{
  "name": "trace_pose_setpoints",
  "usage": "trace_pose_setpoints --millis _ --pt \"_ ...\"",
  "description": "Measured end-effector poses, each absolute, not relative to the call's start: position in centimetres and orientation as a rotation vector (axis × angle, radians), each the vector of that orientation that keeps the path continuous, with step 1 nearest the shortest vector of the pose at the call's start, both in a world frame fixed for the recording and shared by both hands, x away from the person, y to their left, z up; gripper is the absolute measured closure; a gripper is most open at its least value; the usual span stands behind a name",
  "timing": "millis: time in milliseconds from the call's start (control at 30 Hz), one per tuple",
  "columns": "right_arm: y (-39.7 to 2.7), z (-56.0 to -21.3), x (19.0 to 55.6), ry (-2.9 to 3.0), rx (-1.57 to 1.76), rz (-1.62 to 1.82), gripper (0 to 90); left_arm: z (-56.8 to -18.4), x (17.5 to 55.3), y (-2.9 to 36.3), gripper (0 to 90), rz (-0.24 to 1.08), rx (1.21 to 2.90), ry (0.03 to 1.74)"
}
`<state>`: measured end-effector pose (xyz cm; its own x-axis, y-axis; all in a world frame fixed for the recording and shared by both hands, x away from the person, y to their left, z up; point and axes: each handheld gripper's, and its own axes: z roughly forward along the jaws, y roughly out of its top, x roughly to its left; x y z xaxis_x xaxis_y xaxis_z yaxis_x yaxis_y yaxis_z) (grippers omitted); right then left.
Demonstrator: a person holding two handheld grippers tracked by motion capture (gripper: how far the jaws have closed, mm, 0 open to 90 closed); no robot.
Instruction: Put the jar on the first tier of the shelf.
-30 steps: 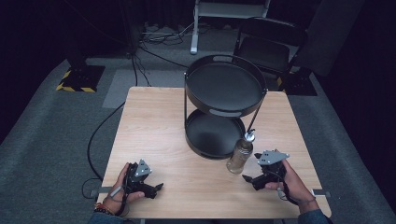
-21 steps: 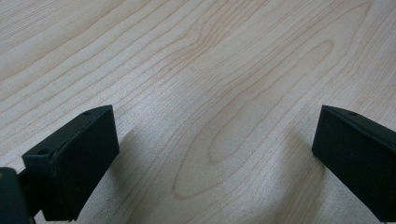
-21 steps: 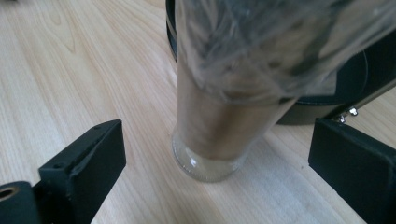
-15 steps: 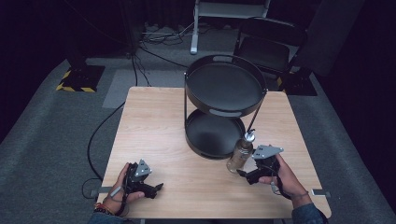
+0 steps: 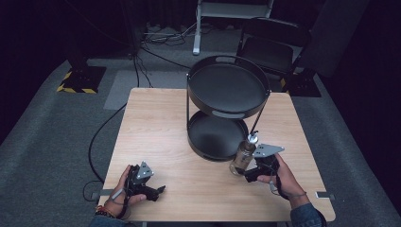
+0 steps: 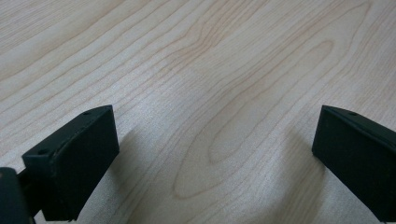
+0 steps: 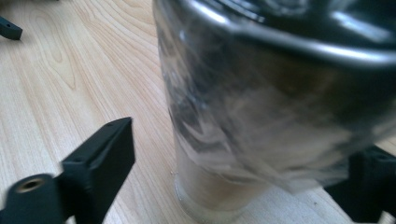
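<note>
High view: a clear bottle [image 5: 243, 158] with a silver cap stands upright on the wooden table [image 5: 156, 123], just beside the lower tray of a black two-tier stand [image 5: 227, 90]. Right gripper [image 5: 250, 176] has the bottle between its jaws, which have just been closing; in the right gripper view a gap shows at one jaw, so they probably do not press yet. Blur there hides any label. Left gripper [image 5: 160, 190] rests spread wide over bare wood.

Light wood desk [image 5: 156, 123]: two-tier black tray stand [image 5: 227, 90] at back centre, clear bottle [image 5: 242, 158] standing just beside its base.
</note>
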<state>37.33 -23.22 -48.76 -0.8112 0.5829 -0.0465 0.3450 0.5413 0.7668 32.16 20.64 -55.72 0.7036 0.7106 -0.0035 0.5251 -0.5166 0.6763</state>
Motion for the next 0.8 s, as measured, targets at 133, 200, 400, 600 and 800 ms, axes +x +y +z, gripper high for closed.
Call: trace_pose_setpoints --millis 133,200,400,600,800 --pt "-22.92 -48.87 37.57 2.477 0.802 1.152 19.7 -55.72 32.15 20.64 0.2 0.361 2.243 0.937" --pt "-22.85 -48.90 37.71 2.465 0.817 1.154 23.2 -55.72 32.16 20.64 0.2 0.360 2.243 0.937" --pt "-22.97 -48.97 37.96 2.428 0.855 1.194 30.8 -55.72 32.16 20.66 0.1 0.359 2.244 0.934" --pt "-23.06 -49.01 38.03 2.415 0.864 1.206 34.5 -55.72 32.16 20.65 0.1 0.358 2.244 0.935" --pt "-23.09 -49.03 37.82 2.404 0.865 1.210 34.7 -55.72 32.16 20.65 0.1 0.359 2.244 0.934"
